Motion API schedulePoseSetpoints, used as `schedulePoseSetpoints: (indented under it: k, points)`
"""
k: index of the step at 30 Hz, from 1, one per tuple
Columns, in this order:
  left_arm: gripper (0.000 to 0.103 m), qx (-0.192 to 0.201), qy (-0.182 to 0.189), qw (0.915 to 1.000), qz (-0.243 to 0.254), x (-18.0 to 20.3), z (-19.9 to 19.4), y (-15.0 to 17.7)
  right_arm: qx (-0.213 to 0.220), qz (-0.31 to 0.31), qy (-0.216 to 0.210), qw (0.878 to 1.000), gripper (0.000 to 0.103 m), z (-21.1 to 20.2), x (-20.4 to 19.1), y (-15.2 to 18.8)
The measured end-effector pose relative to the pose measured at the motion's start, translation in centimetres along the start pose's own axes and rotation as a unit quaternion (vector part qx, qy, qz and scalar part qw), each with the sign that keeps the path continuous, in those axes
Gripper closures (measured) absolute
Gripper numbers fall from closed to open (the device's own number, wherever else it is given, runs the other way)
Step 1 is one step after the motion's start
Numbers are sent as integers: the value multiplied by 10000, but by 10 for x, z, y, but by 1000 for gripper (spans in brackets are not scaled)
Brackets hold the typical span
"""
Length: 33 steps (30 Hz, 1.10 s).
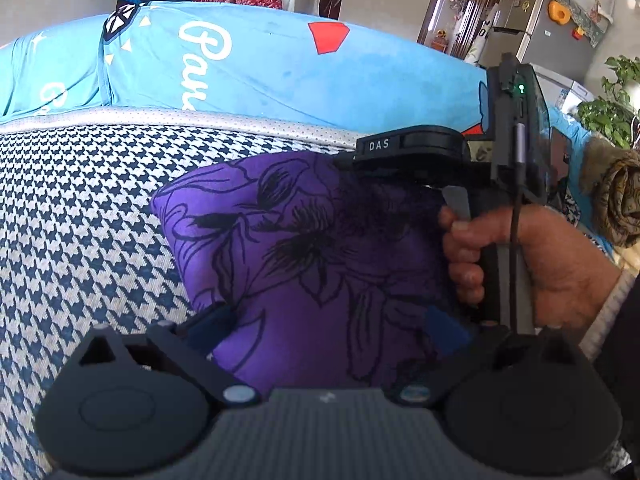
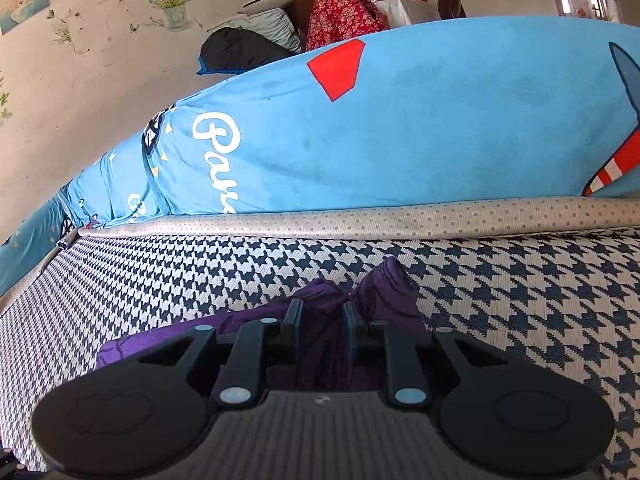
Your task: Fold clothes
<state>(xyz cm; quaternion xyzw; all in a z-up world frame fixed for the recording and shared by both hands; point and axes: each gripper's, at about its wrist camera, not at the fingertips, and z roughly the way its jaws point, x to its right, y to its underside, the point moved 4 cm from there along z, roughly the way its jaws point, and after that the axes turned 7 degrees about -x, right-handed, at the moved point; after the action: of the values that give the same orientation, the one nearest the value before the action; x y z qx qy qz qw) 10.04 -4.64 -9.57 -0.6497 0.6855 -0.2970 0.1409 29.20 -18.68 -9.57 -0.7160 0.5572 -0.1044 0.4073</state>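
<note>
A purple garment [image 1: 304,248] printed with black flower outlines lies bunched on the houndstooth sofa cover [image 1: 80,220]. In the left wrist view my left gripper [image 1: 326,330] is open, its blue fingers [image 1: 208,328] wide apart with the purple cloth rising between them. A hand [image 1: 552,264] holds the right gripper [image 1: 348,164] at the garment's far right edge, where its tips are buried in the fabric. In the right wrist view my right gripper [image 2: 324,320] is shut on a pinched ridge of the purple garment [image 2: 384,288], which sticks up past the fingers [image 2: 294,318].
A long blue cushion [image 1: 272,68] with white lettering and a red patch runs along the back of the seat, above a dotted beige edge strip [image 2: 400,216]. Dark and red floral clothes [image 2: 340,12] are piled behind it. A brown patterned cloth [image 1: 616,196] and a plant [image 1: 608,108] are at the right.
</note>
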Motion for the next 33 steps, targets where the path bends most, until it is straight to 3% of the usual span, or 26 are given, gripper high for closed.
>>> schedulePoseSetpoints:
  k: [6, 14, 18, 25, 31, 33]
  points:
    - [0, -146, -120, 9998, -77, 1, 9, -2, 18, 117, -116, 9999, 84, -6, 3, -7]
    - [0, -107, -42, 9994, -317, 0, 2, -10, 175, 205, 91, 9996, 83, -66, 11, -9]
    - [0, 55, 148, 9986, -512, -7, -9, -16, 57, 209, 41, 9998, 83, -84, 7, 8]
    - [0, 16, -165, 9979, -634, -20, -13, -17, -218, 117, -36, 9997, 83, -110, -4, 39]
    - [0, -285, -176, 9940, -1043, -36, 2, -15, -652, -85, 571, 9962, 84, -87, 4, 56]
    - [0, -369, -143, 9929, -1122, -41, 7, -13, -664, -58, 654, 9956, 95, -82, 13, 58]
